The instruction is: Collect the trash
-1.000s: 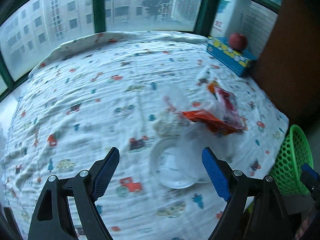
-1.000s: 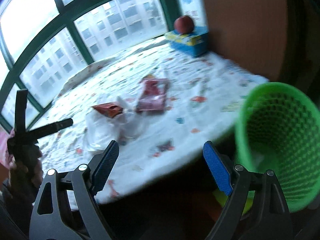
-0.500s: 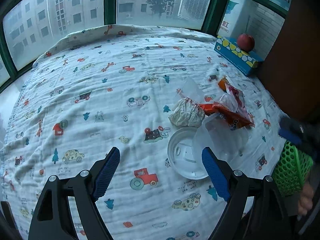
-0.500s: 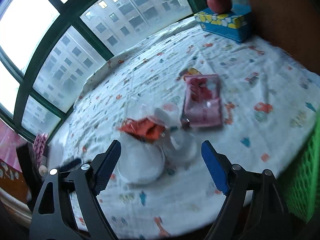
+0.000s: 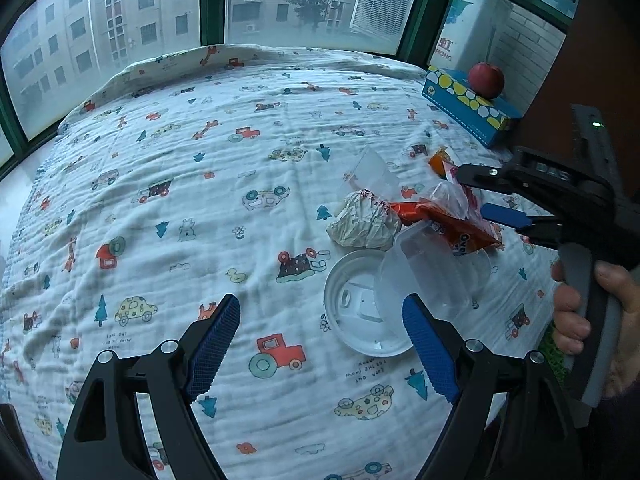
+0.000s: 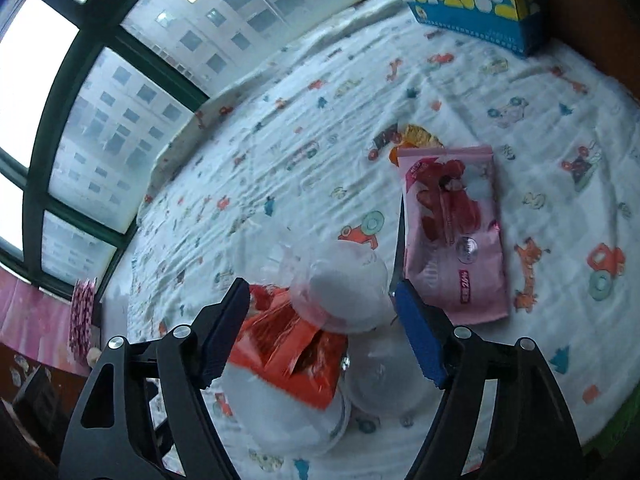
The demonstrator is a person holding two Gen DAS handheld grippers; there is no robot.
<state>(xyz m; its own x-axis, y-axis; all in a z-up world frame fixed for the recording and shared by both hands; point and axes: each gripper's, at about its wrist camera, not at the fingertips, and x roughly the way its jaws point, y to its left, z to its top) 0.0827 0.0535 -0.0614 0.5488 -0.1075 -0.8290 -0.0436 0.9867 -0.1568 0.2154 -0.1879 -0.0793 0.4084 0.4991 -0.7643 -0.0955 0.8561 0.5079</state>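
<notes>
Closing over the trash pile, the right gripper (image 6: pixel 320 312) has narrowed its jaws, part-open around the orange wrapper (image 6: pixel 292 356) at six o'clock, not yet pinching; it should descend squarely; the left gripper (image 5: pixel 320 344) hangs wide, empty.

Black left gripper (image 5: pixel 320 344), blue ribbed pads (image 5: pixel 214 338), silver screws

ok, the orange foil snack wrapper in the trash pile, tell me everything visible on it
The orange foil snack wrapper is a shiny, crinkled, flattened packet with white lettering, torn open at one end. It lies tilted on top of the pile on the vehicle-print cloth, resting over the clear plastic tub and the round white plastic lid, against the crumpled white paper ball. A clear plastic cup overlaps its upper edge. The right gripper hangs over it, with no contact visible.
</notes>
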